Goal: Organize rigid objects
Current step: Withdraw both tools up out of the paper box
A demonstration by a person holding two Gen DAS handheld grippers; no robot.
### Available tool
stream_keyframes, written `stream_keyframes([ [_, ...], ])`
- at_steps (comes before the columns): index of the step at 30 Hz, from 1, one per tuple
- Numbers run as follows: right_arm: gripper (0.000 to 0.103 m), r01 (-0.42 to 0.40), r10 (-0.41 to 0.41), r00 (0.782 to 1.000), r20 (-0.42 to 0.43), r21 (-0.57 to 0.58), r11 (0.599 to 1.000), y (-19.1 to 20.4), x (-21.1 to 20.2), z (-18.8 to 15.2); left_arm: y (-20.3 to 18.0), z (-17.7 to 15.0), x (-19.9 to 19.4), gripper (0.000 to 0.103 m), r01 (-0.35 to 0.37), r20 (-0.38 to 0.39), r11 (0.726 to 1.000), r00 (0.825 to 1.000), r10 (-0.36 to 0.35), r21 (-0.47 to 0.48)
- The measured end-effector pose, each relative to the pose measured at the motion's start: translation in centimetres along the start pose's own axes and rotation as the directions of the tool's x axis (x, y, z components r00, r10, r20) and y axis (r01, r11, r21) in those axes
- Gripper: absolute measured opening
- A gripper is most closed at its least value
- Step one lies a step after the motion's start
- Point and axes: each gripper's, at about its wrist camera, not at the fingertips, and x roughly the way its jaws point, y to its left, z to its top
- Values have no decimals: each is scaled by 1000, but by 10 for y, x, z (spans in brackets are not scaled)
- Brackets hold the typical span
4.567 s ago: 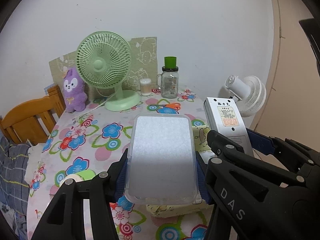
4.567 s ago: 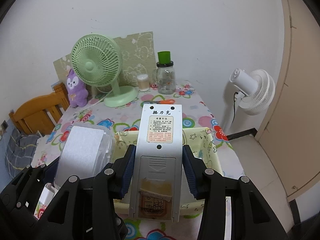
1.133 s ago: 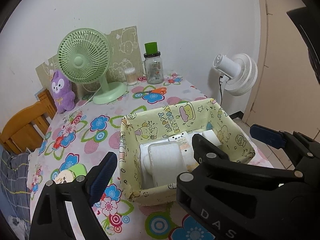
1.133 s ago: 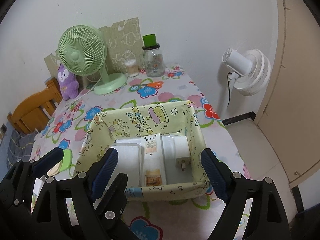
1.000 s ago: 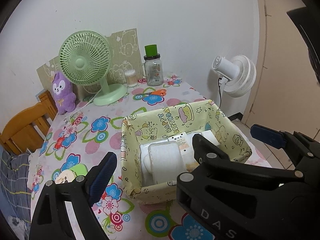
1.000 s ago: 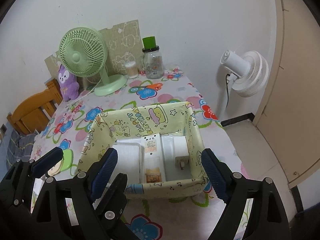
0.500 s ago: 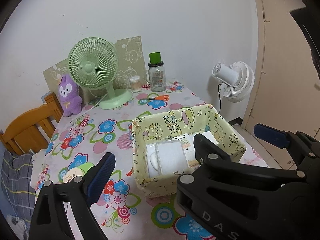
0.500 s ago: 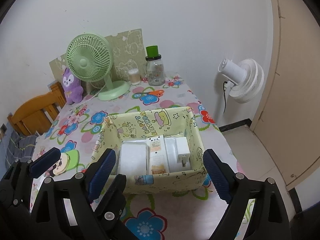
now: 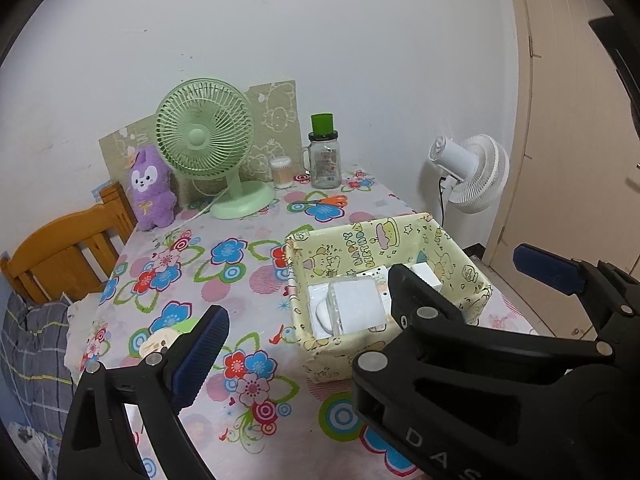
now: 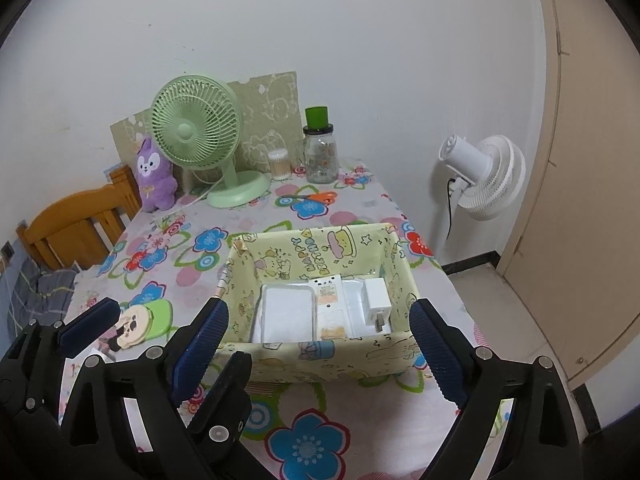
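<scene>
A yellow cartoon-print box (image 10: 320, 354) (image 9: 320, 360) stands near the front right of the floral table. Inside lie a clear plastic case (image 10: 287, 312) (image 9: 354, 304), a white remote-like device (image 10: 330, 306) and a white plug adapter (image 10: 377, 298). My right gripper (image 10: 316, 344) is open and empty, held above and in front of the box. My left gripper (image 9: 376, 296) is open and empty, held above the table to the left of the box; its right finger (image 9: 420, 304) hides part of the box's contents.
At the back stand a green desk fan (image 10: 200, 136), a purple plush (image 10: 154, 178), a jar with green lid (image 10: 319, 150), a cotton-swab cup (image 10: 279, 165) and orange scissors (image 9: 328, 201). A wooden chair (image 10: 76, 220) is left; a white floor fan (image 10: 484, 176) and door are right.
Both grippers let go of the case and the remote into the box, opened, and have pulled up and back; the box now looks smaller and farther.
</scene>
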Motion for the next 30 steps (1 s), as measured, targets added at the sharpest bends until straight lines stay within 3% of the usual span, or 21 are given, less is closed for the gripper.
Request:
stream_keyframes([
  [13,98,6,-5,1000,28,-26,1000,31,-10,-4,29,-10,-12,100,-12,12,999,1000,12,-38],
  [30,98,-50,55,997,55,-87,995,81,-3,-5,78,-22,-12,103,-63,26,993,998,66,-96],
])
